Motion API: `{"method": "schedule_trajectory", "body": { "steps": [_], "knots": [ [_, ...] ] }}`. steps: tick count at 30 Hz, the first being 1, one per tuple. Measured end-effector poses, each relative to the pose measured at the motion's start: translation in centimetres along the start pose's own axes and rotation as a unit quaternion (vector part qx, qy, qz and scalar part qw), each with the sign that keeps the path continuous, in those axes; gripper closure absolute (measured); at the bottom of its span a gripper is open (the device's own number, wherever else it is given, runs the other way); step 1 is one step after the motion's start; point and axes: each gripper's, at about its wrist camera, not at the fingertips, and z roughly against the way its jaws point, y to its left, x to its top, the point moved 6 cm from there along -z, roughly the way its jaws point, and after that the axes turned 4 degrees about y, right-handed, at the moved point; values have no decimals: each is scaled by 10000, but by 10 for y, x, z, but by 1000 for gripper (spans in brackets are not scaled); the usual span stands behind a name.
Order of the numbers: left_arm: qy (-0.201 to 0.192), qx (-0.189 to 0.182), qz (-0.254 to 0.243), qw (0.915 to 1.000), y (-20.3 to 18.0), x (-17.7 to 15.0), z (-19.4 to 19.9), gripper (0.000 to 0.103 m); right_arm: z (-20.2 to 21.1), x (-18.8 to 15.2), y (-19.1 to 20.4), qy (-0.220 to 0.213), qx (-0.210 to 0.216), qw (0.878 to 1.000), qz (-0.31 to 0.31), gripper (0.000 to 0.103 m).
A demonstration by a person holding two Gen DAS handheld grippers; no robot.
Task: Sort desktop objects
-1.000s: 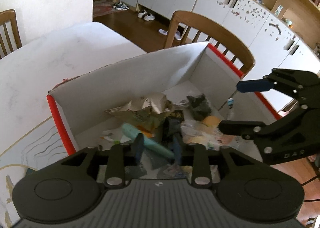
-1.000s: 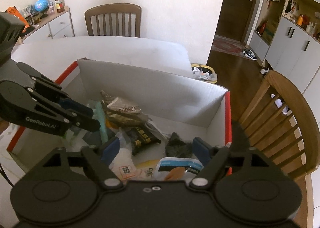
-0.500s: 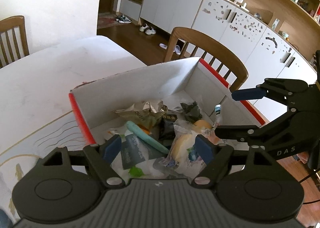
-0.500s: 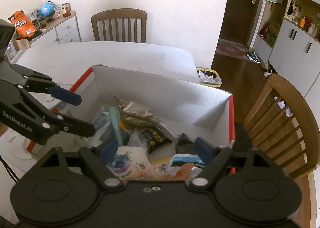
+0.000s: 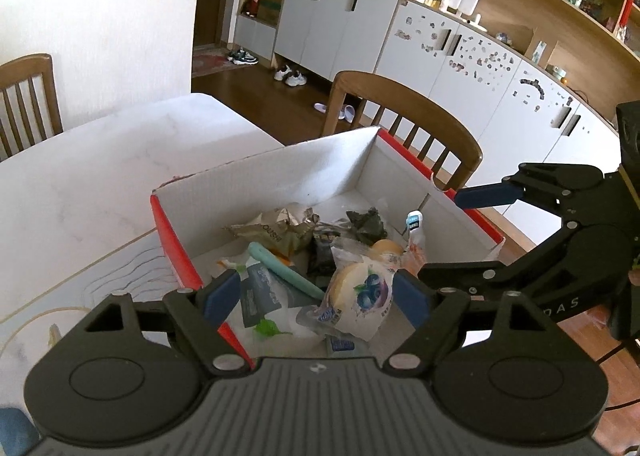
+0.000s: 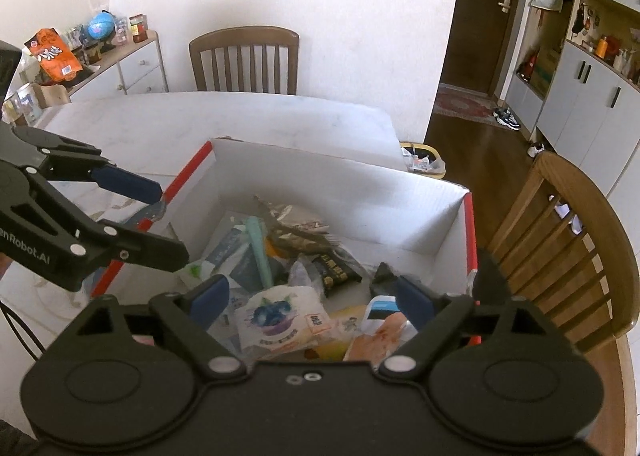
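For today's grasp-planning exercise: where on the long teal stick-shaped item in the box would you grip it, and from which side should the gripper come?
Grip the teal stick near its upper, far end, coming from above with the fingers across its narrow width. It lies slanted on top of the packets, and that end looks clear, while its lower end runs beside the blueberry bread packet and grey pouch. Both grippers hang empty.

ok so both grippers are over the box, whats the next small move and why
Probably draw both away from the box. The left gripper and right gripper hold nothing, their jaws are opening, and the blueberry bun packet and teal tube already lie inside, so another item likely has to be fetched elsewhere.
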Motion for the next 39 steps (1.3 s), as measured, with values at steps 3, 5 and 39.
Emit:
{"method": "schedule_trajectory", "body": {
  "steps": [3, 5, 39],
  "knots": [
    [-6, 53, 20, 10000, 1, -2, 4, 15, 3, -1, 3, -27, -4, 10000, -29, 10],
    [-41, 115, 12, 9999, 2, -5, 7, 12, 6, -2, 4, -57, -9, 10000, -47, 7],
    [-501, 694, -35, 9963, -17, -40, 58, 0, 51, -25, 23, -563, 37, 9971, -505, 0]
  ]
}}
